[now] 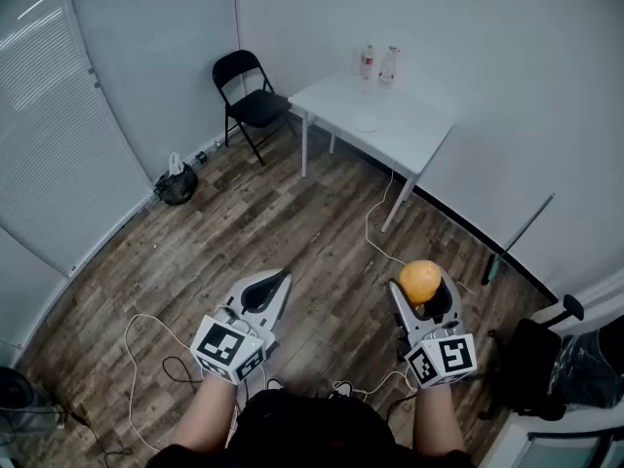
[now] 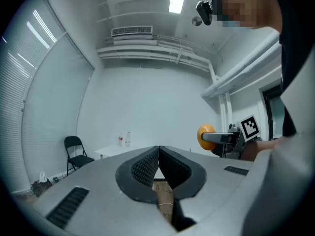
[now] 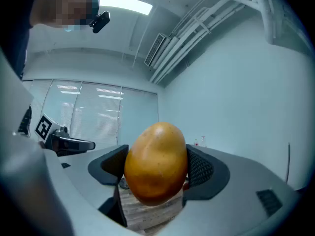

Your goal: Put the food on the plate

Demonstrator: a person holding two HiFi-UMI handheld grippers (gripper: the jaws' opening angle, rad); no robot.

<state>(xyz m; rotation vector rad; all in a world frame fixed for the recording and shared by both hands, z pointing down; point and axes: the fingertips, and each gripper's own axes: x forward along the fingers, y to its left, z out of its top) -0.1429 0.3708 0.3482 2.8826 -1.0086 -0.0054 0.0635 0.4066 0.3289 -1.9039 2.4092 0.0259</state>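
The right gripper [image 1: 425, 296] pinches the yellow-orange food [image 1: 420, 280] between its fingers, well apart from the white surface [image 1: 395, 130], probably for carrying there. The left gripper [image 1: 282, 282] is empty, fingers pressed together.

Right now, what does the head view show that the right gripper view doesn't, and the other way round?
Only the head view: the black folding chair and the white cable. Only the right gripper view: the ceiling light and ceiling pipes. Both: the orange food clamped in the right gripper, the left gripper, the window blinds and the wooden floor.
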